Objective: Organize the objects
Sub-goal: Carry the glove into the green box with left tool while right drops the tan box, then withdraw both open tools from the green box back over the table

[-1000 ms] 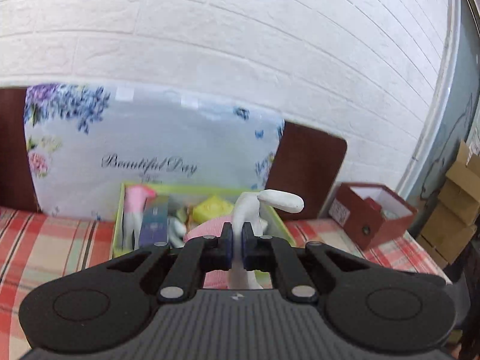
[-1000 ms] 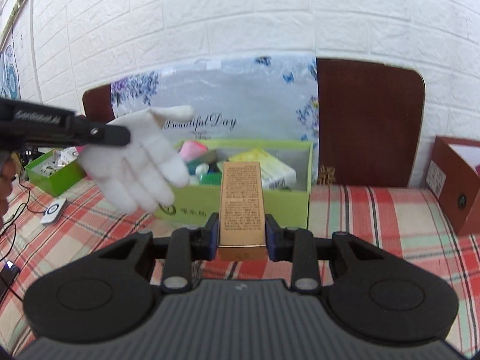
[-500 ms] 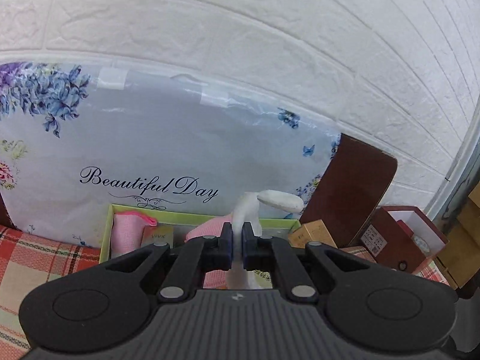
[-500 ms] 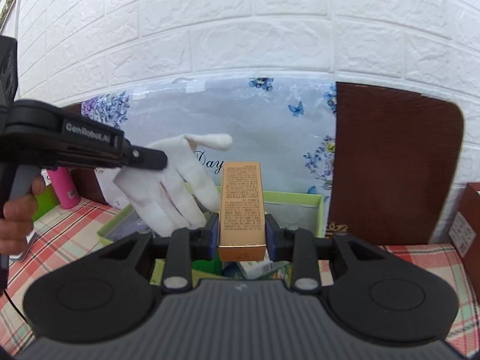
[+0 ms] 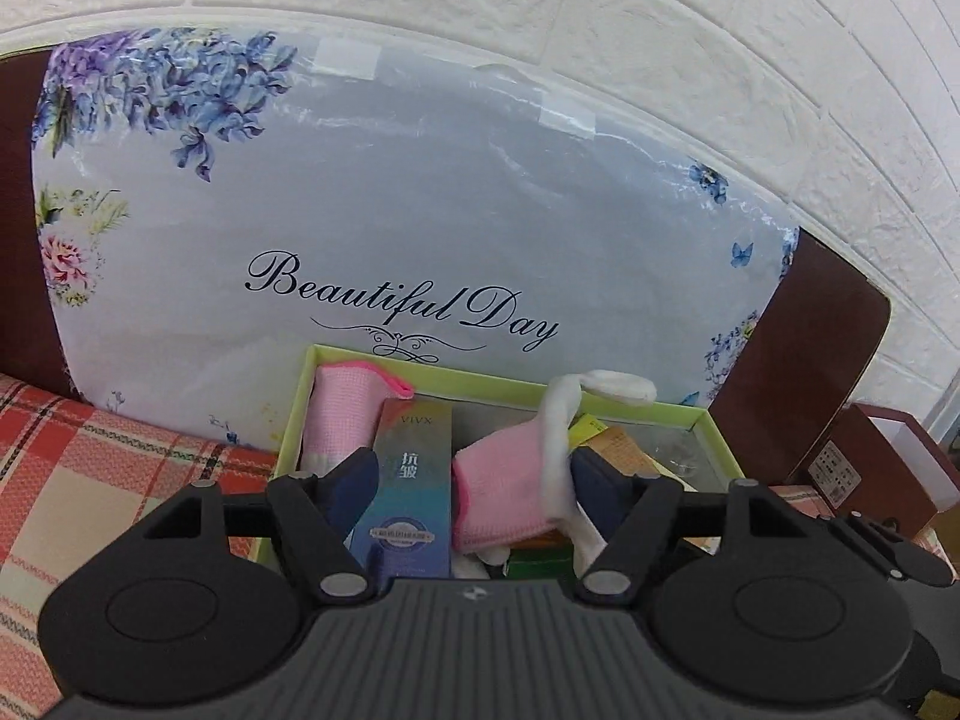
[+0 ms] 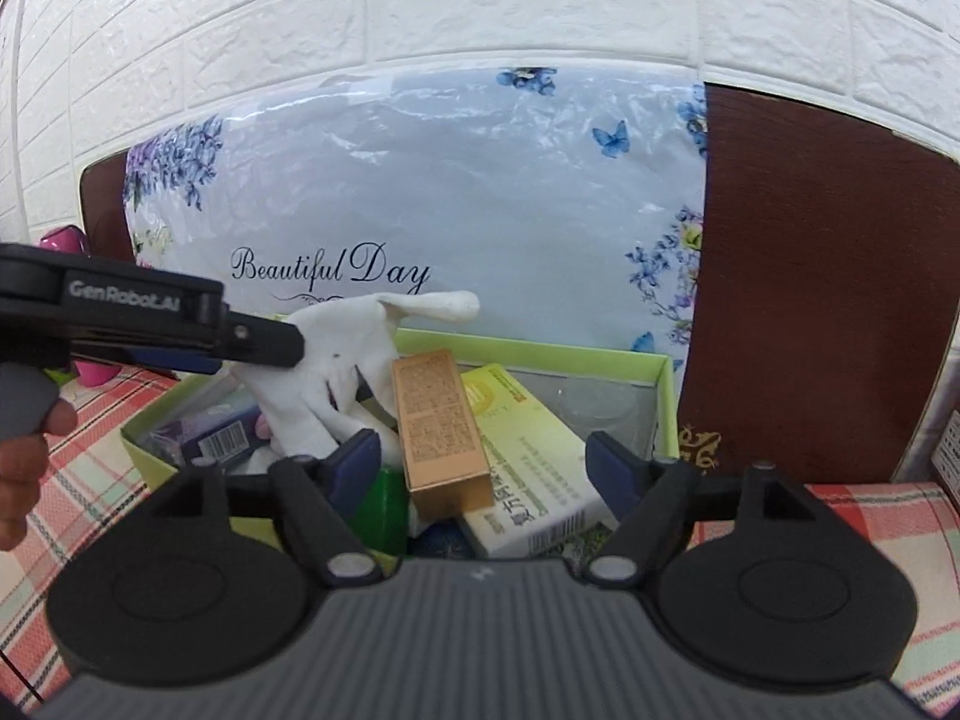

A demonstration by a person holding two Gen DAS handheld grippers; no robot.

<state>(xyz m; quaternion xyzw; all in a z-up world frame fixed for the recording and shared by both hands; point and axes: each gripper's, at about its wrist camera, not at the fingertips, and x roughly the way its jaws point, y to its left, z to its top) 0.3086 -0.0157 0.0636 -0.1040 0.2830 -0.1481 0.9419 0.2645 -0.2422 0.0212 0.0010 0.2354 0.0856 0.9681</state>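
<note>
Both grippers over green box (image 6: 654, 384), set on checked cloth (image 5: 90, 480) against floral "Beautiful Day" bag (image 5: 420, 210) and white brick wall (image 6: 480, 0).

Left gripper (image 5: 474, 480): jaws opening, wide apart. White glove (image 5: 561, 438) in the gap, hanging against the right-hand blue pad (image 5: 594, 486); left-hand pad clear of it. From the right wrist view the glove (image 6: 336, 354) droops below the left gripper's tip (image 6: 264, 348) into the box, thumb pointing right. Possibly still caught on one pad; contact not resolvable.

Right gripper (image 6: 483, 468): jaws opening, wide apart. Gold carton (image 6: 441, 426) between them, touching neither pad, tilted with its top leaning left, lower end among the box contents. Resting partly on yellow-green carton (image 6: 528, 450), which lies flat and angled beneath it.

Other contents of the box, left wrist view:
- pink cloth (image 5: 342, 414), upright in far left corner
- blue VIVX carton (image 5: 408, 480), standing, just beside the pink cloth
- second pink cloth (image 5: 498, 492), bunched, touching the white glove
- orange and green packets under the glove, partly hidden

Clear lid or dish (image 6: 600, 402) in far right corner of box, seen from the right wrist.

Person's hand (image 6: 24, 450) on the left gripper's grey handle. Dark red board (image 6: 828, 300) upright behind the box, to the right. Dark red box (image 5: 888, 462) farther right on the cloth.
</note>
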